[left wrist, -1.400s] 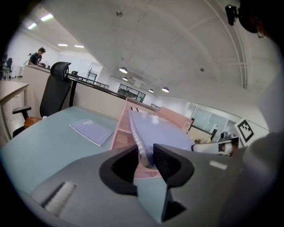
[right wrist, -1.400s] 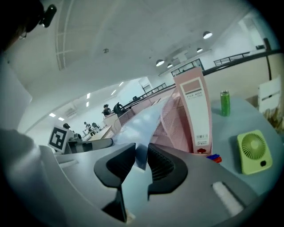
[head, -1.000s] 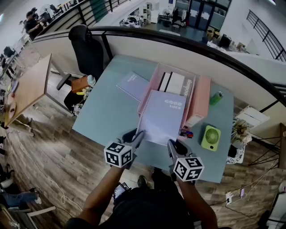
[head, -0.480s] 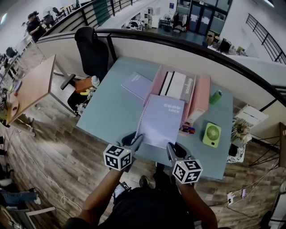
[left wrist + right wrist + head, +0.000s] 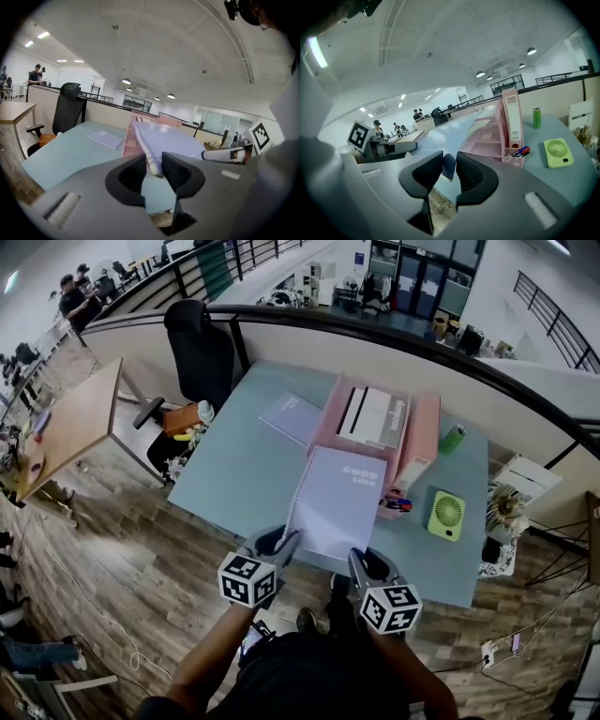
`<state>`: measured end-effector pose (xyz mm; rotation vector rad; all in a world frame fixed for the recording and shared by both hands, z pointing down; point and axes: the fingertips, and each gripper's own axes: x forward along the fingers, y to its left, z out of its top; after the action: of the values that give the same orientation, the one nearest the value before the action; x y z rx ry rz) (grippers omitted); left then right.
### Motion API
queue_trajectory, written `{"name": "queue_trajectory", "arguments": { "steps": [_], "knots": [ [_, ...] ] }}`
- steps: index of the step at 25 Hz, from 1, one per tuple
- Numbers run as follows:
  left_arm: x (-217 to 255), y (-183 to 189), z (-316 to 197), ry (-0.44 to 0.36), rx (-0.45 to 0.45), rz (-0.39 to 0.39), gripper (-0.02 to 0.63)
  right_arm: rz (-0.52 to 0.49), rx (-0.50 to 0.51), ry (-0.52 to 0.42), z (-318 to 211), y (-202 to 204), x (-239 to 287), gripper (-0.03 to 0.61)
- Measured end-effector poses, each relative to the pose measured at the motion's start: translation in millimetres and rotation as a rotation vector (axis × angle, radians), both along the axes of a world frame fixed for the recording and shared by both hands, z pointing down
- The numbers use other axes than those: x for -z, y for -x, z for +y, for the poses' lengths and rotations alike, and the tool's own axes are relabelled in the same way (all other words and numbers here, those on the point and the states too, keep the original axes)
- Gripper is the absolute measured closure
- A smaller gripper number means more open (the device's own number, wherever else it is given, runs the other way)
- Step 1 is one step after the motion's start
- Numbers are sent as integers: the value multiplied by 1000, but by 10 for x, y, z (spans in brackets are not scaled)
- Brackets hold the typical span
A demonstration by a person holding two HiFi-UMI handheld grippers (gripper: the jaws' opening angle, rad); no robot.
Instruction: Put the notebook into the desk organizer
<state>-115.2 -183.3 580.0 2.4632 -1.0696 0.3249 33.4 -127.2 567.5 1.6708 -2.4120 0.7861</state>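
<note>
A lavender spiral notebook hangs tilted over the front of the grey-blue table, its far edge reaching toward the pink desk organizer. My left gripper is shut on the near left corner, by the spiral binding. My right gripper is shut on the near right corner. In the left gripper view the notebook runs from the left gripper toward the organizer. In the right gripper view the right gripper pinches the notebook beside the organizer.
A second notebook lies flat at the table's back left. Pens sit in the organizer's front tray. A green fan and a green can are to its right. A black chair and a wooden desk stand left.
Both grippers have drawn back toward the person with the notebook between them, so its far edge lies less far over the organizer. Both grips are unchanged.
</note>
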Motion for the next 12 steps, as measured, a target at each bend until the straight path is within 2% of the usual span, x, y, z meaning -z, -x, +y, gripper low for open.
{"name": "queue_trajectory", "arguments": {
  "steps": [12],
  "knots": [
    [-81, 128, 385, 3, -1, -12, 449, 8, 23, -18, 368, 126, -102, 489]
  ]
}}
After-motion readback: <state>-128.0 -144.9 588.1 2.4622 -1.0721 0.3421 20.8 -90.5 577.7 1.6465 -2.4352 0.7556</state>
